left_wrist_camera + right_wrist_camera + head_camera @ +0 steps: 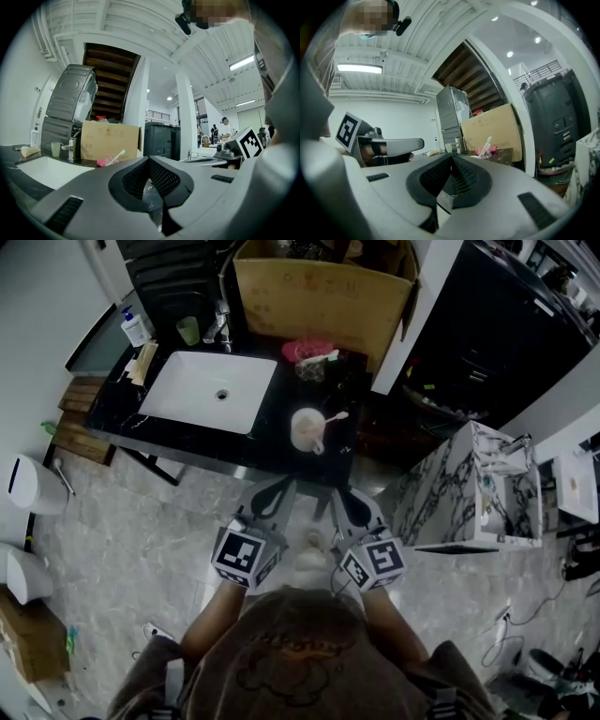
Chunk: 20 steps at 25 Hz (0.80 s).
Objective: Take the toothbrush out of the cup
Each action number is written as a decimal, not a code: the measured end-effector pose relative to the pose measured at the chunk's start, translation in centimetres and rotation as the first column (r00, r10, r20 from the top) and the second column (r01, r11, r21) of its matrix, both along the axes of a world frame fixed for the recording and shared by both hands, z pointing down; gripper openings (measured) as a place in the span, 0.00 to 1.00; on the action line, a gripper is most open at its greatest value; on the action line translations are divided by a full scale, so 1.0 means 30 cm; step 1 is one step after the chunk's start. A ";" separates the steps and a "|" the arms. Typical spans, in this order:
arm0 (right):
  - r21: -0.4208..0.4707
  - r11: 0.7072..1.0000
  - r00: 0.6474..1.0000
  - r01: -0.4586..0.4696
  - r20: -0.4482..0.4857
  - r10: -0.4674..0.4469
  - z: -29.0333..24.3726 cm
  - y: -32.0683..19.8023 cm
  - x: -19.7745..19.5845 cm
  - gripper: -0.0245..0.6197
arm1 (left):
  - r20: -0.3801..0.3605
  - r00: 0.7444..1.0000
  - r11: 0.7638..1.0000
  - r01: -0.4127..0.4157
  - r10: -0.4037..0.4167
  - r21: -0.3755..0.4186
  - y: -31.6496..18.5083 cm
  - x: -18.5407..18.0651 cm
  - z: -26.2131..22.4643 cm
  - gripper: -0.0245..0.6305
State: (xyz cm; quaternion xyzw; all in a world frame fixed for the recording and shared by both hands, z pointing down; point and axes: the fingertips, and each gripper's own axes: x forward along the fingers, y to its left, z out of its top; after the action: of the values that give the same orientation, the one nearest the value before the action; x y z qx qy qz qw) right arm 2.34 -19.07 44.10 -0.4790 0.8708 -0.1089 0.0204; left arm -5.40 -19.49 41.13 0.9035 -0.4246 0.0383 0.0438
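Note:
A pink cup (306, 354) stands on the black counter (272, 442) in front of a cardboard box, far from me. A pale green and white toothbrush (322, 355) leans out of it to the right. The left gripper view shows this toothbrush (116, 157) small and distant, and so does the right gripper view, where the toothbrush (487, 143) sits above the pink cup (488, 152). My left gripper (284, 487) and right gripper (341, 495) are held close to my body, short of the counter's near edge. Both are shut and hold nothing.
A white mug (306, 430) with a pale stick across its rim stands near the counter's front. A white sink (208, 390), faucet (220, 329), green tumbler (188, 330) and soap bottle (134, 327) lie left. The cardboard box (319, 287) is behind. A marble cabinet (469, 488) stands right.

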 end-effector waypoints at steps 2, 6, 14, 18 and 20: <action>-0.003 1.000 1.000 0.003 0.001 -0.003 0.005 -0.021 -0.004 0.04 | -0.003 1.000 1.000 0.005 -0.005 0.006 -0.023 0.000 0.000 0.04; -0.001 1.000 1.000 0.001 -0.003 -0.001 0.009 -0.068 -0.005 0.04 | -0.003 1.000 1.000 0.000 0.000 -0.001 -0.058 0.000 0.020 0.04; -0.006 1.000 1.000 -0.018 0.004 0.018 0.021 -0.156 0.020 0.04 | -0.006 1.000 1.000 -0.002 0.002 -0.024 -0.126 0.003 0.036 0.04; -0.018 0.999 1.000 -0.030 0.009 0.030 0.029 -0.198 0.028 0.04 | -0.009 1.000 1.000 -0.004 0.003 -0.021 -0.153 0.006 0.040 0.04; -0.018 0.999 0.999 -0.032 0.008 0.032 0.027 -0.217 0.029 0.04 | -0.011 1.000 1.000 -0.004 0.004 -0.019 -0.166 0.007 0.041 0.04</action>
State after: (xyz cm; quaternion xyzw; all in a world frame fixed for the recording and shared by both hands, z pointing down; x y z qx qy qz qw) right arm 3.21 -25.59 44.90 -0.4927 0.8619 -0.1183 0.0214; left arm -5.18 -24.46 42.36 0.9041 -0.4221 0.0373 0.0546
